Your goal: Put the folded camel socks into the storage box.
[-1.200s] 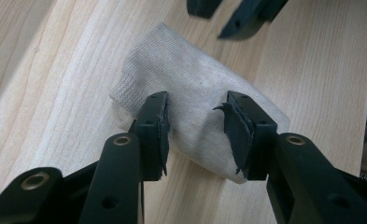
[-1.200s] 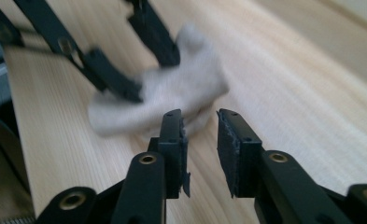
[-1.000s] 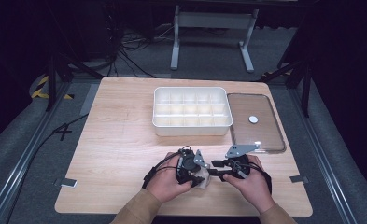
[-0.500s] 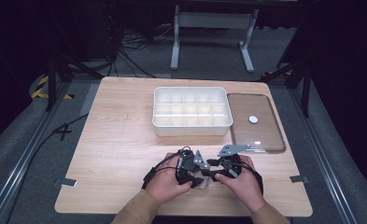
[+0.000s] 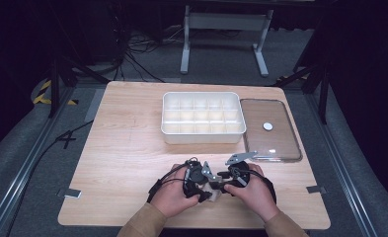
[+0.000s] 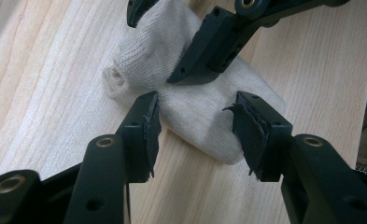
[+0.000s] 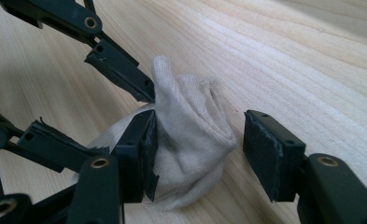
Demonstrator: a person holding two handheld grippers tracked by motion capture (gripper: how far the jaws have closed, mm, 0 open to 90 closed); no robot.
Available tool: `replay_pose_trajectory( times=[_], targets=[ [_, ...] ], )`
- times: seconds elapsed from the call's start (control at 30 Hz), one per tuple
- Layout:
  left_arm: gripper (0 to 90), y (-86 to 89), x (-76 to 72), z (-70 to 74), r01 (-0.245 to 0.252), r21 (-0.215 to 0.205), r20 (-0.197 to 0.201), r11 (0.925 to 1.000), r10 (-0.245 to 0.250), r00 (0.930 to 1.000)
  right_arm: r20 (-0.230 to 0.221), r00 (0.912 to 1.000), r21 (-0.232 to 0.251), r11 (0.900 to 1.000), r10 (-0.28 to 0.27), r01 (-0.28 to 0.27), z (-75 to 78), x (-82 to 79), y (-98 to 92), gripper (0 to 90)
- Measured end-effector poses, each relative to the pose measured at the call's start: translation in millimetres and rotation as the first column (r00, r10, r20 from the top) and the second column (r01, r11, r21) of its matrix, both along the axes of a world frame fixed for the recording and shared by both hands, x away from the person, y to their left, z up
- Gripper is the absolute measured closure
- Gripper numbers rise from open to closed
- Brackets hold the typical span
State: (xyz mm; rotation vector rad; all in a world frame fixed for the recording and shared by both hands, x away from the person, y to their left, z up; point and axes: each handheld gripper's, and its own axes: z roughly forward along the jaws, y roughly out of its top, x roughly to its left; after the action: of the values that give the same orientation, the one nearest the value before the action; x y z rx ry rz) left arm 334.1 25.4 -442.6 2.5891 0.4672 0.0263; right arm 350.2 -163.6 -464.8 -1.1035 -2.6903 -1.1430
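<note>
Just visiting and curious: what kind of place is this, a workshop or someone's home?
Most likely a lab or recording studio, not a home. A lone wooden table stands among dark curtains, floor cables and metal stands, and a person works a rolled sock with a hand-held gripper in each hand.

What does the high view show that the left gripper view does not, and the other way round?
High view alone: the white compartment tray, the clear lid lying beside it with a small white disc on it, and both hands. Left gripper view alone: the left gripper up close, jaws apart astride the rolled cream sock, their pad edges frayed; whether its pads touch the sock is unclear. Both: the sock, the wooden table and the right gripper reaching the sock from the opposite side.
</note>
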Motion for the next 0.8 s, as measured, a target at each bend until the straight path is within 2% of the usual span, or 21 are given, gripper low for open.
replay_pose_trajectory(
  times=[0.1,0.23,0.27,0.5,0.57,0.67,0.8],
  targets=[
    [50.4,1.5,-0.3,-1.2,-0.003,-0.009,0.002,1.0,0.003,1.0,-0.008,1.0,-0.006,1.0,0.004,-0.004,-0.2,0.6,2.4,45.1],
    [49.4,4.1,-1.2,-2.3,-0.019,-0.009,0.002,0.9998,0.019,0.9998,-0.043,0.9991,0.011,1.0,0.001,0.0,-2.0,2.8,3.5,45.6],
    [49.4,5.2,-1.2,-3.5,-0.022,-0.02,-0.001,0.9995,0.022,0.9997,-0.046,0.9989,0.015,1.0,0.005,-0.004,-2.6,3.6,3.7,47.1],
    [49.3,7.8,-3.6,-4.1,-0.04,-0.015,-0.008,0.9991,0.04,0.9992,-0.097,0.9948,0.061,0.998,0.03,-0.025,-4.8,5.4,4.9,58.2],
    [49.2,8.2,-4.0,-4.3,-0.032,-0.024,0.008,0.9992,0.032,0.9995,-0.112,0.993,0.078,0.996,0.039,-0.03,-5.6,5.9,4.0,64.1],
    [48.1,9.7,-4.6,-1.9,-0.029,-0.026,0.018,0.9993,0.029,0.9994,-0.097,0.9937,0.081,0.996,0.054,-0.047,-3.4,4.1,4.1,72.3],
    [47.2,17.5,-2.0,3.1,-0.042,-0.03,0.02,0.9987,0.043,0.9989,-0.093,0.993,0.077,0.995,0.074,-0.066,-1.4,2.2,5.4,74.8]
  ],
)
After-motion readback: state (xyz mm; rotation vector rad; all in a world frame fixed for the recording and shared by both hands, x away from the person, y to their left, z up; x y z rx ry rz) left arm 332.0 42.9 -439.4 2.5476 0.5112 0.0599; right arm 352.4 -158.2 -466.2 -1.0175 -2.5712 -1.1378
